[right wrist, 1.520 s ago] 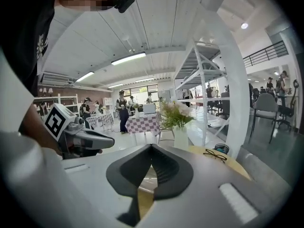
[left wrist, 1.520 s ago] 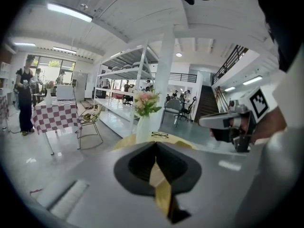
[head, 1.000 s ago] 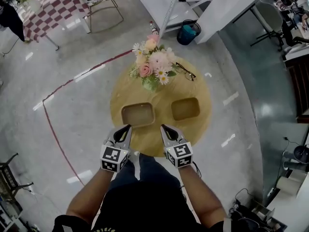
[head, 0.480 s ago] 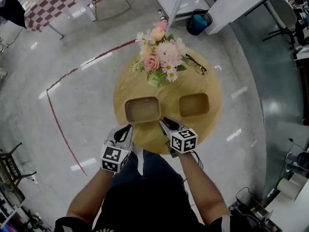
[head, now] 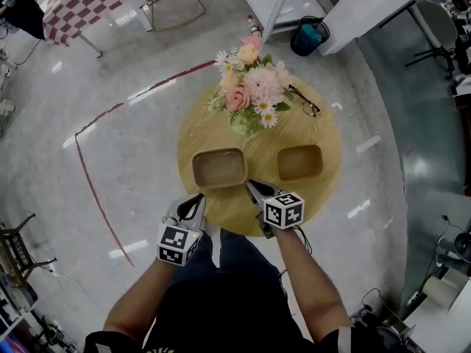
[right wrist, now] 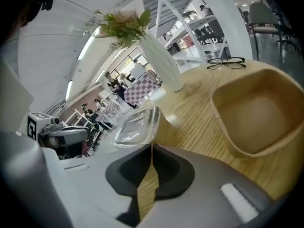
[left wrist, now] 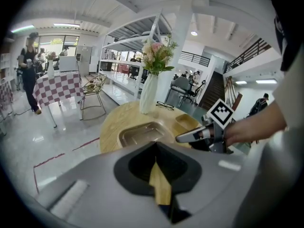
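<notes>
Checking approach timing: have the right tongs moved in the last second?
Yes. The right tongs went forward over the round table, tips now at the lidded tray.

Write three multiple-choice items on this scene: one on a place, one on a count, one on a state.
1. Where do the glasses lie? A in a tray; B on the table beside the vase; C on the floor.
2. How many wooden trays are there? A one; B four; C two.
3. The right gripper has its jaws: A together, empty; B wide apart; C shut on the glasses.
Key: B, they lie on the wood by the vase; C, the head view shows two; A, the tips meet.
</notes>
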The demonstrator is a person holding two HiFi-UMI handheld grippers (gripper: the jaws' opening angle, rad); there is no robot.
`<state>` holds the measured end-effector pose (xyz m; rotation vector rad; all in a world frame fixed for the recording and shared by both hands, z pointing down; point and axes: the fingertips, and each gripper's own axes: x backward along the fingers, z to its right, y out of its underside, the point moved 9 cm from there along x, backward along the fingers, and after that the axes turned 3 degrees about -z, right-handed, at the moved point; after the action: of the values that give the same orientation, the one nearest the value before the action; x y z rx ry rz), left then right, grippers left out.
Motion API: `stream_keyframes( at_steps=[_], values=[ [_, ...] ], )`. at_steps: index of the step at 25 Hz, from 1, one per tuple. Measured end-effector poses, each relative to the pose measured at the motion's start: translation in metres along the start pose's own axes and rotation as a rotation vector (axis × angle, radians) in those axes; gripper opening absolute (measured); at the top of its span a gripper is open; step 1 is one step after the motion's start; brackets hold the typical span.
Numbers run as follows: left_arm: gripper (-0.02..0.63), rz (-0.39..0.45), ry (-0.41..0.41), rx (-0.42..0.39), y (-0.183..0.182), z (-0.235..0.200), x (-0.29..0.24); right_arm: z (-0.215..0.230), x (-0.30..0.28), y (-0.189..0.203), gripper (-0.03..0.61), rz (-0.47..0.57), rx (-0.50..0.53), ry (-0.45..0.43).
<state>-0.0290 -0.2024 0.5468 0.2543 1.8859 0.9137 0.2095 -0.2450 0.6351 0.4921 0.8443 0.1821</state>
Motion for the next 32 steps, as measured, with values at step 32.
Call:
stream_keyframes(
  at_steps=[32],
  values=[
    [0.003, 0.085, 0.043, -0.064, -0.002, -0.017, 0.062, -0.088, 0.066, -0.011, 0.000, 0.160, 0.010, -0.039]
  ],
)
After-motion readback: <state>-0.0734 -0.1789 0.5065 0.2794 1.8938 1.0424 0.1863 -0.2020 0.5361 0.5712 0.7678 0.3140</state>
